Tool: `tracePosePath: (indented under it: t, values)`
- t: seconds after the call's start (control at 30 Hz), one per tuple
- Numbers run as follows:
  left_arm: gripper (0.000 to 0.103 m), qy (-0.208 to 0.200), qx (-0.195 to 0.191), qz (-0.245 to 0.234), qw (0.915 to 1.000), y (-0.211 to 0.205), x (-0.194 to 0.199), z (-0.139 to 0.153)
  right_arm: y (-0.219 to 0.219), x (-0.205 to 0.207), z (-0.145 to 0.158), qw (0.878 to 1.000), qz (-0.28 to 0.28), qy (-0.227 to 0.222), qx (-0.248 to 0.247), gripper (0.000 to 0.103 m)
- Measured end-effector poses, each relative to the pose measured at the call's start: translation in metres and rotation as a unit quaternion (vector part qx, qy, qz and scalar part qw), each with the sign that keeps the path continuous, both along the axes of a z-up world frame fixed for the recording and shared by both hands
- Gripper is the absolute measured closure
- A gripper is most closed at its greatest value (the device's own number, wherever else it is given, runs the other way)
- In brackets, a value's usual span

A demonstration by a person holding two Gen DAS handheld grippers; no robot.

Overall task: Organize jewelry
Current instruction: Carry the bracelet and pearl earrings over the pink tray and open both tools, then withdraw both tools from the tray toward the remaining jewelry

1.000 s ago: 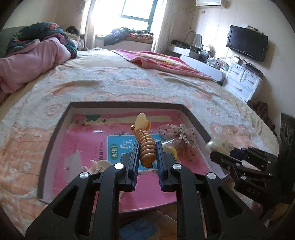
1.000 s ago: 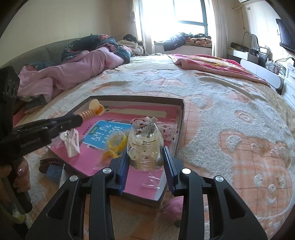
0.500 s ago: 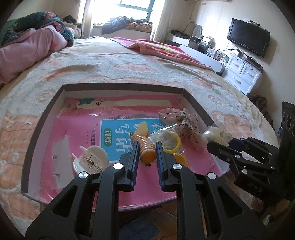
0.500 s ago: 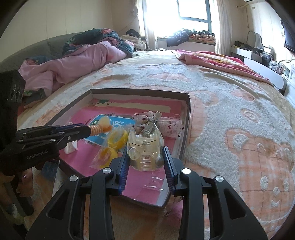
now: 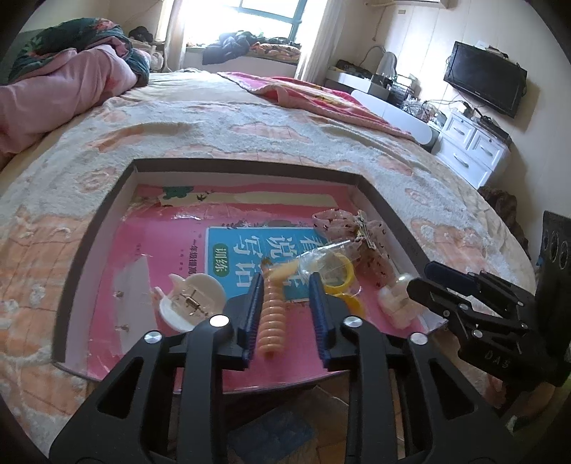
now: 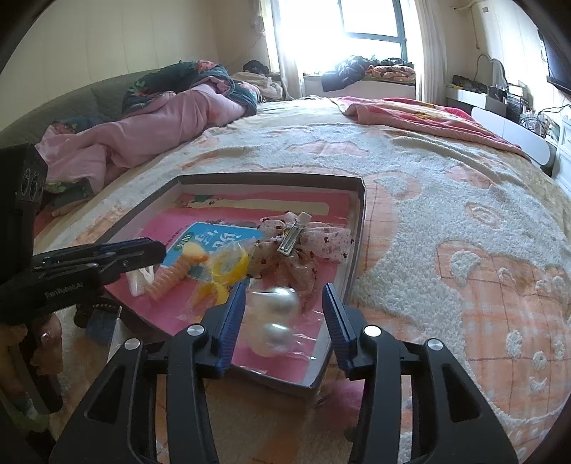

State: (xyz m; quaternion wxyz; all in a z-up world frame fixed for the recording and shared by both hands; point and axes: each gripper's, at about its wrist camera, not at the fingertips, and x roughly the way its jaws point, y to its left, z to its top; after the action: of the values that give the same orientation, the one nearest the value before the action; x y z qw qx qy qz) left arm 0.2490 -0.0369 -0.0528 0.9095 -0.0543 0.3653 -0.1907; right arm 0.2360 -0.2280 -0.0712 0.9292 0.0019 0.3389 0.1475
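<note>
Claws both opening: left claw (image 5: 285, 307) around coil hair tie (image 5: 273, 314), right claw (image 6: 285, 310) around pearl clip (image 6: 274, 321) beside tray rim (image 6: 357, 250).

pink quilt (image 5: 53, 89), wall tv (image 5: 485, 84)

A wide bed (image 5: 221, 117) under a cream and peach bedspread fills the room, with a pink quilt (image 6: 150, 121) bunched at its head and a pink blanket (image 5: 321, 96) lying across its far side. Strong daylight comes through the window (image 6: 371, 21) behind it, where clothes are heaped on the sill between pale curtains (image 5: 314, 32). By the cream wall (image 5: 421, 32) stand a white chest of drawers (image 5: 471, 146) and a cluttered white desk, with a dark television (image 5: 485, 82) mounted above.
</note>
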Motion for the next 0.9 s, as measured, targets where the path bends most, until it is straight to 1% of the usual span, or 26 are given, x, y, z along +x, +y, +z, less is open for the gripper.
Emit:
tracePosePath:
  t: [0.1, 0.17, 0.23, 0.3, 0.33, 0.37, 0.5, 0.6, 0.63, 0.73, 0.77, 0.9]
  values:
    - [0.08, -0.006, -0.004, 0.005, 1.0, 0.004, -0.004, 0.004, 0.0, -0.005, 0.002, 1.0, 0.0, -0.005, 0.002, 0.052]
    - [0.076, -0.01, -0.003, 0.008, 0.9999, 0.006, -0.006, 0.007, 0.0, -0.008, 0.004, 1.0, 0.001, -0.009, 0.008, 0.045]
    - [0.075, -0.013, -0.005, 0.014, 0.9998, 0.009, -0.008, 0.009, -0.001, -0.01, 0.006, 1.0, 0.0, -0.012, 0.01, 0.044]
    - [0.075, -0.015, -0.008, 0.017, 0.9997, 0.013, -0.011, 0.012, -0.002, -0.012, 0.007, 1.0, -0.001, -0.013, 0.013, 0.04]
    - [0.074, -0.016, -0.007, 0.019, 0.9997, 0.014, -0.013, 0.013, -0.003, -0.013, 0.008, 1.0, -0.005, -0.015, 0.015, 0.036]
    - [0.071, -0.017, -0.007, 0.021, 0.9996, 0.015, -0.014, 0.013, -0.004, -0.014, 0.008, 1.0, -0.008, -0.016, 0.017, 0.034]
    - [0.066, -0.02, -0.007, 0.03, 0.9993, 0.021, -0.022, 0.015, -0.009, -0.018, 0.011, 0.999, -0.012, -0.019, 0.026, 0.03]
    - [0.057, -0.024, -0.009, 0.037, 0.999, 0.025, -0.027, 0.018, -0.01, -0.021, 0.014, 0.999, -0.015, -0.024, 0.026, 0.027]
    - [0.053, -0.026, -0.01, 0.039, 0.9988, 0.026, -0.029, 0.019, -0.01, -0.023, 0.015, 0.999, -0.016, -0.028, 0.025, 0.025]
    - [0.047, -0.032, -0.01, 0.042, 0.9985, 0.029, -0.034, 0.022, -0.01, -0.028, 0.018, 0.999, -0.015, -0.034, 0.023, 0.025]
    - [0.043, -0.034, -0.009, 0.043, 0.9985, 0.029, -0.036, 0.023, -0.01, -0.029, 0.019, 0.999, -0.016, -0.036, 0.022, 0.025]
    - [0.036, -0.04, -0.009, 0.039, 0.9984, 0.029, -0.043, 0.027, -0.01, -0.036, 0.022, 0.999, -0.016, -0.043, 0.021, 0.025]
